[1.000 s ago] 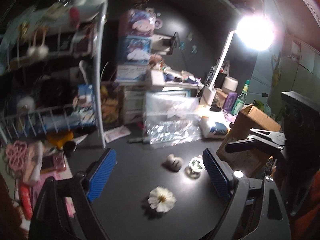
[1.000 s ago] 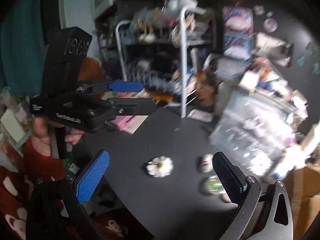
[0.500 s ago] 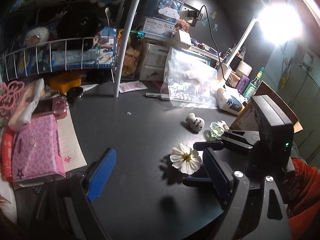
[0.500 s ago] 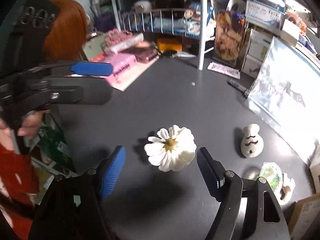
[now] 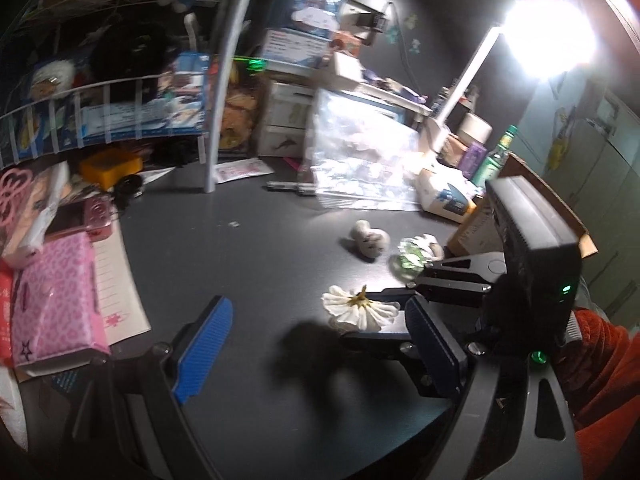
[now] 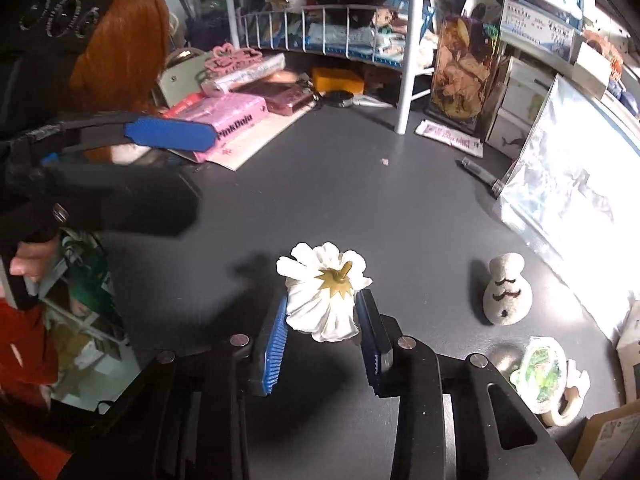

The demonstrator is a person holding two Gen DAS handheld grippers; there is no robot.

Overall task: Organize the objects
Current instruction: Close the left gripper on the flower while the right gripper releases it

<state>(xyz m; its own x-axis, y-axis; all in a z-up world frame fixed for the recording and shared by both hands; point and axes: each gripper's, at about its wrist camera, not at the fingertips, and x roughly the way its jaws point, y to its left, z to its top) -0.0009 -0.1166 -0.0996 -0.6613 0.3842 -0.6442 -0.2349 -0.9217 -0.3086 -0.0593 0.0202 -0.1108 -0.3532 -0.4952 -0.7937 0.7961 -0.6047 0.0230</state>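
A white fabric flower (image 6: pixel 322 300) with a gold centre sits on the dark tabletop (image 6: pixel 360 200). My right gripper (image 6: pixel 322 305) has its blue pads on both sides of the flower and its jaws are closing, pressing the petals together. In the left wrist view the same flower (image 5: pixel 356 312) lies between the right gripper's fingers (image 5: pixel 394 291). My left gripper (image 5: pixel 318 320) hovers open just left of it with nothing between its jaws. In the right wrist view it (image 6: pixel 180 168) is at the left, held by a hand.
A small stone figure with drawn moustaches (image 6: pixel 506 296) and a round green glass piece (image 6: pixel 544 368) lie right of the flower. A pink box (image 5: pixel 56 300) and a white wire rack (image 5: pixel 120 92) crowd the left. A plastic bag (image 5: pixel 360 160) and a cardboard box (image 5: pixel 480 224) stand behind.
My right gripper came down over the flower and its jaws drew in from wide open until the pads squeeze it. My left gripper sank a little and stayed open.
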